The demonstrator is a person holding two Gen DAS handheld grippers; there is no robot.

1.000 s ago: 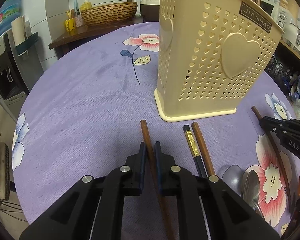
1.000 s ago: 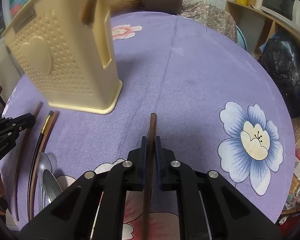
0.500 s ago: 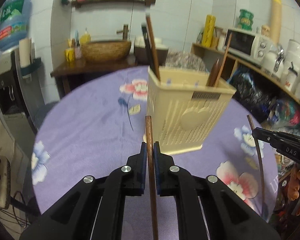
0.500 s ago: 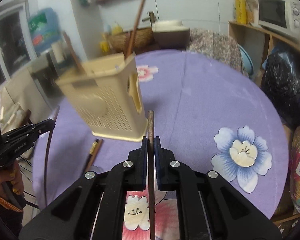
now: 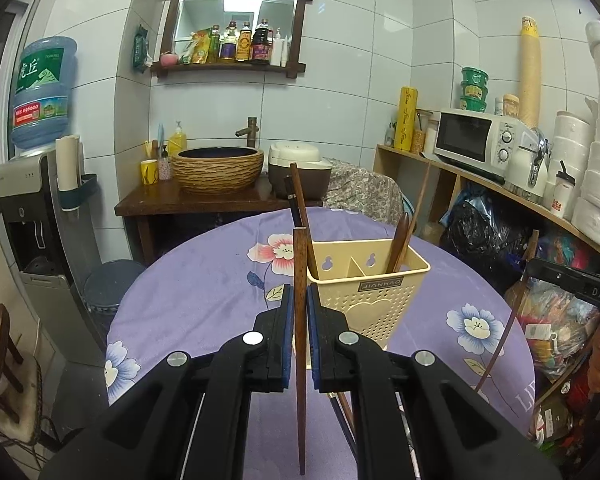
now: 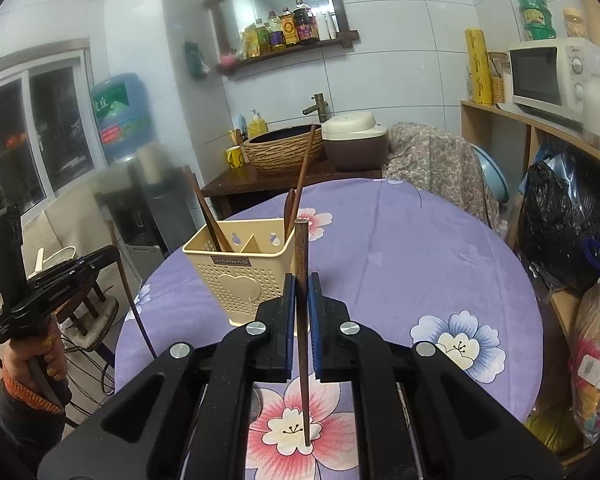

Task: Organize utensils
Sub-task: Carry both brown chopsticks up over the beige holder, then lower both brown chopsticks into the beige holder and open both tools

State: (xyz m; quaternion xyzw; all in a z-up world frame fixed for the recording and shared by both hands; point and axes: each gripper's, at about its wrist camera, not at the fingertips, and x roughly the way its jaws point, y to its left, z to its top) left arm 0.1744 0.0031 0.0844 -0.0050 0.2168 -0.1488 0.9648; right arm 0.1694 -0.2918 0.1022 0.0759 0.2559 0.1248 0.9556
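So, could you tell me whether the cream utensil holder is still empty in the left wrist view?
No, the utensil holder already has chopsticks and a wooden spoon standing in it.

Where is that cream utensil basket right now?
The cream utensil basket stands upright on the purple flowered tablecloth, just beyond both grippers, with chopsticks already in it.

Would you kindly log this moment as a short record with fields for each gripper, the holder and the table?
left gripper: shut on a brown chopstick, held upright above the table
right gripper: shut on a second brown chopstick, also upright
holder: cream perforated caddy, two compartments, standing on the table
holder contents: chopsticks in the left compartment; a wooden spoon and a chopstick in the right
table: round, purple floral cloth
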